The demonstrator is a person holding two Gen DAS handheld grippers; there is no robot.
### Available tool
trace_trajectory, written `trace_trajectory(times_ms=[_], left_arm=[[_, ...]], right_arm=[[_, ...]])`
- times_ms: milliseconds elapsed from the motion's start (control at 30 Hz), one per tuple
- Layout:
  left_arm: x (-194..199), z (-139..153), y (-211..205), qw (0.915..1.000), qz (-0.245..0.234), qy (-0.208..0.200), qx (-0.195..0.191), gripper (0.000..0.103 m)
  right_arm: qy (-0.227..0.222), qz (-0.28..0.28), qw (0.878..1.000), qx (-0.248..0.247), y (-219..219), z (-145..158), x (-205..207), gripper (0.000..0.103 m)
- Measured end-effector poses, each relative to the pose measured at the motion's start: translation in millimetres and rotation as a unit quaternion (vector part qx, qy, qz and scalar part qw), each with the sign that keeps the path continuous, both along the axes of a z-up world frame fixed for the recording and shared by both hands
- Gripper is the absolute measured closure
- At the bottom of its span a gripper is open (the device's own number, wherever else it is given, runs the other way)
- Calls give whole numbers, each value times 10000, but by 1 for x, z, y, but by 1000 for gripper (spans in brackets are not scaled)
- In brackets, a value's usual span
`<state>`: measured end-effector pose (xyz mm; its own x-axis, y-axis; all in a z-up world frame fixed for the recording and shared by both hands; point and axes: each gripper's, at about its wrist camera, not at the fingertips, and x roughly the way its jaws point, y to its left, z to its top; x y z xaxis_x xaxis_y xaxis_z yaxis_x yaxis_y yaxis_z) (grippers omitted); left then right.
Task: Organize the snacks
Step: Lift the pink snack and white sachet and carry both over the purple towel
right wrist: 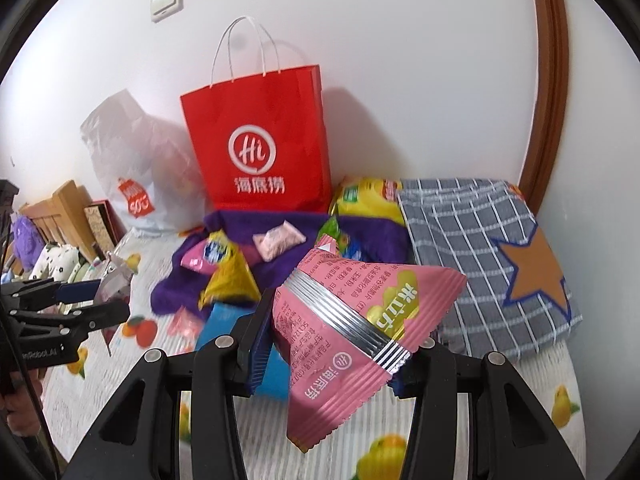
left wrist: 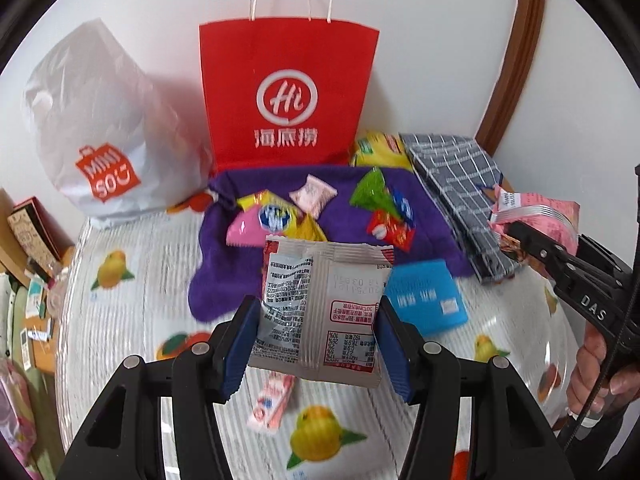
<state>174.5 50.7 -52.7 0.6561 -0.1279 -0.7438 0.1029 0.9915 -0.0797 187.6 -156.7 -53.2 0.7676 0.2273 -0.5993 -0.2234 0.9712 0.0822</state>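
My left gripper [left wrist: 316, 344] is shut on a silver-white snack packet [left wrist: 320, 312] with red print, held above the fruit-print tablecloth [left wrist: 132, 304]. My right gripper [right wrist: 328, 344] is shut on a pink snack packet [right wrist: 344, 332] with a silver band; it also shows at the right of the left wrist view, as the pink packet [left wrist: 536, 220]. Several small snacks [left wrist: 280, 216] lie on a purple cloth [left wrist: 224, 276] ahead. A red paper bag [left wrist: 288, 92] stands upright against the wall behind them.
A white plastic shopping bag [left wrist: 100, 128] stands left of the red bag. A yellow packet [left wrist: 380, 148] and a grey checked cloth [left wrist: 460, 196] lie at the right. A blue card-like pad [left wrist: 428, 300] and a small pink packet [left wrist: 272, 400] rest on the tablecloth. Clutter lines the left edge.
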Motion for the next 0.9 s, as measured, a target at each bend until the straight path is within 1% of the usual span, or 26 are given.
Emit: trace_trajectory(times_ms=[133, 233, 467, 767, 900], left_arm=[[17, 7, 1, 10000, 27, -55, -10, 48], [32, 9, 1, 9999, 74, -82, 71, 48], [65, 9, 6, 9999, 103, -61, 72, 48], [114, 3, 7, 10000, 29, -18, 18, 48], [134, 0, 8, 10000, -23, -3, -71, 48]], right_arm=[[-96, -38, 9999, -33, 5, 6, 26, 57], [-192, -55, 9998, -94, 11, 10, 43, 57], [-199, 23, 9998, 59, 21, 15, 79, 57], [-161, 23, 9999, 43, 32, 10, 122, 57], [-60, -28, 10000, 66, 33, -1, 140, 57]])
